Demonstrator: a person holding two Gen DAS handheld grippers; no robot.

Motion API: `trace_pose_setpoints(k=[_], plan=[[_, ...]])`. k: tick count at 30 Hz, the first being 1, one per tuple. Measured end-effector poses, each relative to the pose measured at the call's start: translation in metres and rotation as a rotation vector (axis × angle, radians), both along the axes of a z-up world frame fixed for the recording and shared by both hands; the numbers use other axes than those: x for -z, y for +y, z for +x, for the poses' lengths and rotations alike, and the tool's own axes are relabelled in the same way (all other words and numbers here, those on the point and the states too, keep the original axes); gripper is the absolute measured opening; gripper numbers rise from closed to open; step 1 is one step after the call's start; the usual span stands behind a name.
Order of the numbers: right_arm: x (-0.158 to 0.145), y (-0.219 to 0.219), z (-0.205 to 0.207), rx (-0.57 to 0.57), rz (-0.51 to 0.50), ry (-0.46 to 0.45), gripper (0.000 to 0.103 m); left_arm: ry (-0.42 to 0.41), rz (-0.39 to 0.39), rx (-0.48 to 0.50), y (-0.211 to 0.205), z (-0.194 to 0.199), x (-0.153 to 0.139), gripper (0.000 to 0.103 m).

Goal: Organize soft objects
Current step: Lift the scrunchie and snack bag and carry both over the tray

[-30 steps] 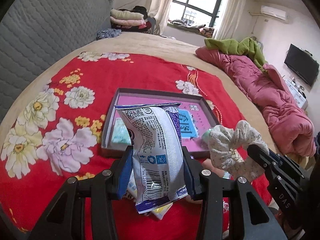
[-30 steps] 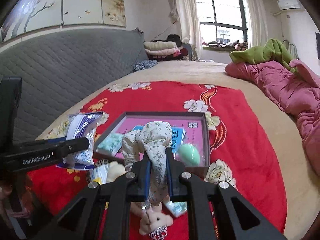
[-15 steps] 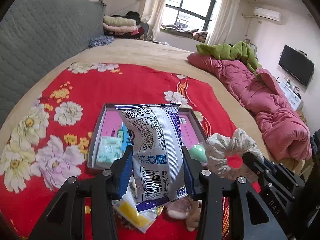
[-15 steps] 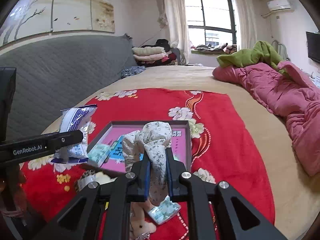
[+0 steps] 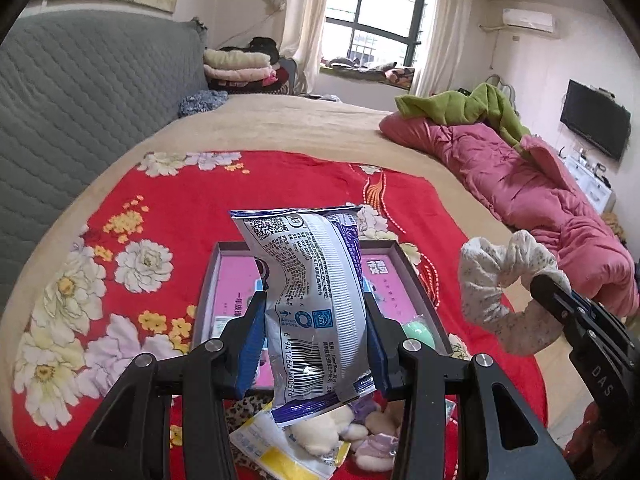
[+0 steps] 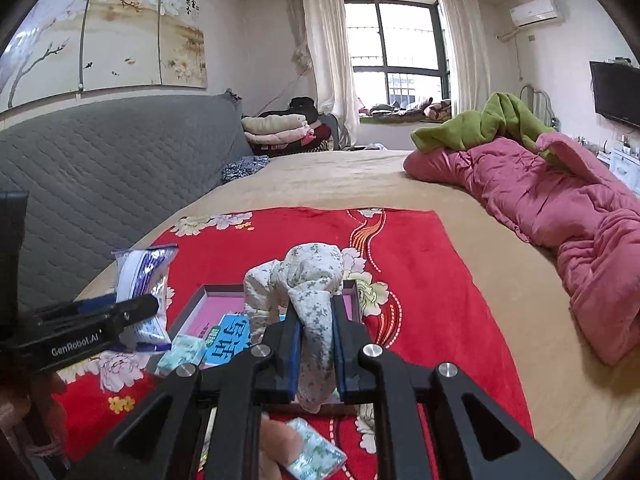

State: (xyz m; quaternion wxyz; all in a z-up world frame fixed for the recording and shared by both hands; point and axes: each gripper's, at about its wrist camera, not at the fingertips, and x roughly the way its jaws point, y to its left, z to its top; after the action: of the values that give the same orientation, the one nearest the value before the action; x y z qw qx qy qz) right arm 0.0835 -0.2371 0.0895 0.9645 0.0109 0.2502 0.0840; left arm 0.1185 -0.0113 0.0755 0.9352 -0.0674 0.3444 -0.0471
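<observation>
My left gripper [image 5: 316,344] is shut on a silver and purple snack bag [image 5: 312,292], held upright above the near edge of a shallow box with a pink floor [image 5: 232,288]. My right gripper [image 6: 316,348] is shut on a floral fabric scrunchie [image 6: 308,280], held above the same box [image 6: 224,304]. The scrunchie also shows at the right of the left wrist view [image 5: 500,280]. The box holds a mint tissue pack [image 6: 184,352], a blue packet [image 6: 228,340] and a green egg shape [image 5: 418,334].
The box lies on a red floral blanket [image 5: 160,208] on a tan bed. Near me lie a yellow packet [image 5: 276,450], plush pieces [image 5: 320,432] and a tissue pack [image 6: 316,454]. A pink quilt [image 6: 560,216] lies right, a grey headboard [image 6: 100,168] left.
Both grippers have risen and drawn back toward me with their loads still held. The box now looks smaller and lower in both views.
</observation>
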Motion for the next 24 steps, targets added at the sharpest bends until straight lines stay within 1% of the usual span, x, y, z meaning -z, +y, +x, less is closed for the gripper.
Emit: trace_pose_setpoints(k=[3, 5, 7, 11, 16, 18, 22, 24], plan=[[0.004, 0.005, 0.009, 0.007, -0.006, 0.011, 0.014, 0.025, -0.015, 0.009, 0.001, 0.010, 0.013, 0.046], [0.007, 0.008, 0.015, 0.013, -0.007, 0.024, 0.014, 0.040, -0.011, 0.024, -0.001, 0.016, 0.021, 0.046], [0.009, 0.011, 0.019, 0.012, -0.011, 0.032, 0.014, 0.047, 0.008, 0.029, -0.003, 0.022, 0.028, 0.046], [0.015, 0.017, 0.030, 0.010, -0.015, 0.044, 0.014, 0.063, 0.006, 0.032, -0.002, 0.032, 0.042, 0.046], [0.028, 0.020, 0.038, 0.018, -0.002, 0.072, 0.014, 0.108, -0.023, 0.046, 0.001, 0.042, 0.064, 0.046], [0.033, 0.017, 0.041, 0.025, 0.000, 0.083, 0.014, 0.128, -0.046, 0.049, 0.003, 0.047, 0.075, 0.046], [0.039, 0.016, 0.045, 0.032, -0.002, 0.095, 0.014, 0.152, -0.062, 0.053, 0.005, 0.054, 0.090, 0.046], [0.042, 0.015, 0.046, 0.032, -0.003, 0.099, 0.014, 0.161, -0.083, 0.055, 0.006, 0.057, 0.095, 0.046]])
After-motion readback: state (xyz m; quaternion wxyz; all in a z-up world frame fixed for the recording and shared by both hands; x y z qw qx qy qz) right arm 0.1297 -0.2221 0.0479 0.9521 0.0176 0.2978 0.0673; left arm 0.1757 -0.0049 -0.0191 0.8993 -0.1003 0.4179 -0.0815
